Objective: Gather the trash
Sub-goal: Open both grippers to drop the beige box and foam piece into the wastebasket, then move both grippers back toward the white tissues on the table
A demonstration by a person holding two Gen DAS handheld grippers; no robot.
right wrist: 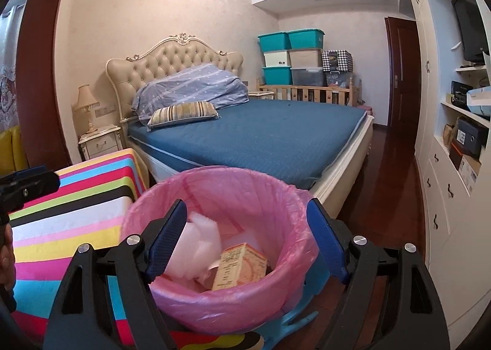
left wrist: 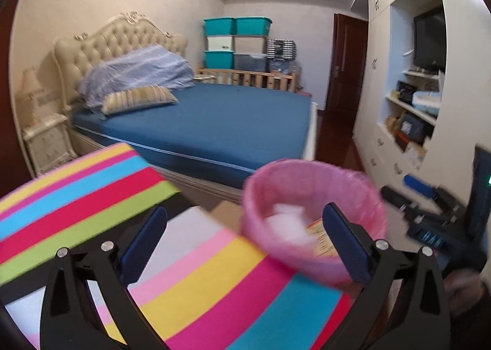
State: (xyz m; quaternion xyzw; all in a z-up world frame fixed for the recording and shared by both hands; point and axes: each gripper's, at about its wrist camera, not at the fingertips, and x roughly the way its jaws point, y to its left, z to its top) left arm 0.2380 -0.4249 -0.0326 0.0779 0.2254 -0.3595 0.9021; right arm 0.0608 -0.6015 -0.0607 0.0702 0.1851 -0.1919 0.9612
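Bedroom, striped counter (right wrist: pixel 61 227) beside the pink-lined bin (right wrist: pixel 221 297).
We hold both grippers, left (left wrist: pixel 242 245) and right (right wrist: pixel 245 239), fingers apart, empty; a careless sweep could tip the bin.

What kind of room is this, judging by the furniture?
A bedroom in a home: a bed with a tufted headboard, a nightstand carrying a lamp, and a wardrobe along the wall.
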